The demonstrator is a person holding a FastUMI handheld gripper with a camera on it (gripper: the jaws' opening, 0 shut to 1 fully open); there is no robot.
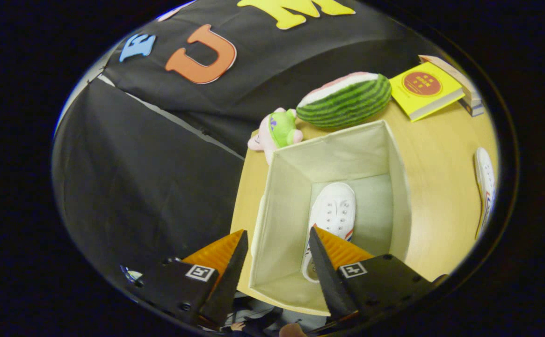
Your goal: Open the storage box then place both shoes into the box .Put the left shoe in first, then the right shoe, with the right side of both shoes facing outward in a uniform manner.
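Gripper (277,238) spread wide over the open storage box (396,154), holding nothing, fingers hovering above the near rim with 1 finger outside the near wall and 1 over the interior. Left shoe (334,210), judged from the task order, lying on the box floor, toe pointing toward the far wall, heel end hidden under a finger. Second shoe (485,187) resting on its side on the table (440,154), well apart from the box on the far side from the gripper. Beyond the box: plush toy (279,131) touching the far corner, watermelon cushion (347,100) beside it, yellow book (424,89) further off. Judged halfway done: 1 shoe in, 1 left. Risks ahead: soft fabric walls likely to buckle if clipped by a finger; remaining shoe liable to slip or rotate from a shallow pinch, landing facing the wrong way; crowding against the first shoe.
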